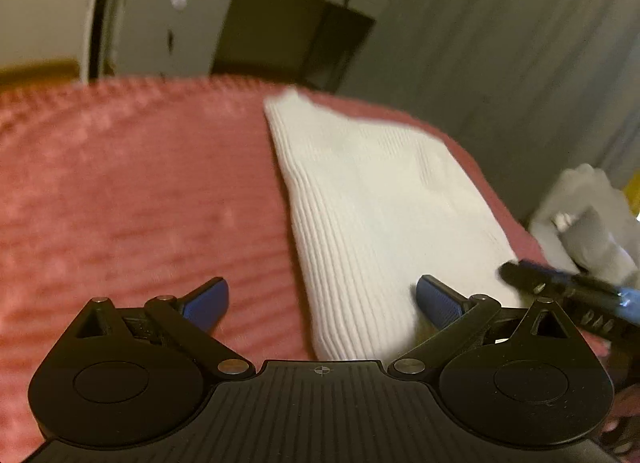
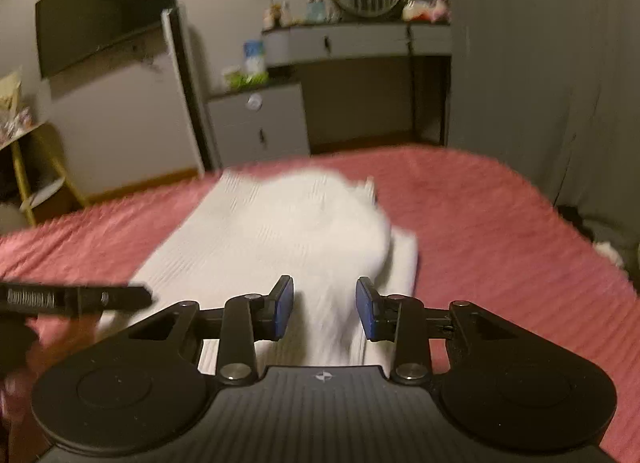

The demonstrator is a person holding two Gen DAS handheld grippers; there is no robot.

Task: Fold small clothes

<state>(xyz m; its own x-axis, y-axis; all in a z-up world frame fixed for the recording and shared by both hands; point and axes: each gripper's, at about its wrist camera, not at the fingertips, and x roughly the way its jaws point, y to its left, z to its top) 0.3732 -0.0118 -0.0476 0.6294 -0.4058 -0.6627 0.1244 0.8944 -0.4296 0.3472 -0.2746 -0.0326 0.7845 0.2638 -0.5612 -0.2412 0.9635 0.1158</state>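
Nearest the cameras, the left gripper (image 1: 322,305) hovers with its fingers spread wide, holding nothing, and the right gripper (image 2: 325,309) stands partly parted over cloth, not pinching it. Beyond them the white ribbed garment (image 1: 372,199) lies folded on the pink bed (image 1: 132,183), before a grey dresser (image 2: 260,123).

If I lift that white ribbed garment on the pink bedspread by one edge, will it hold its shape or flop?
The white ribbed garment will probably flop: it is soft knit, and in the right wrist view its upper layer humps and sags. It looks light, lying on the pink bedspread without denting it. The plush cover may drag on it, so a push would likely bunch it rather than slide it.
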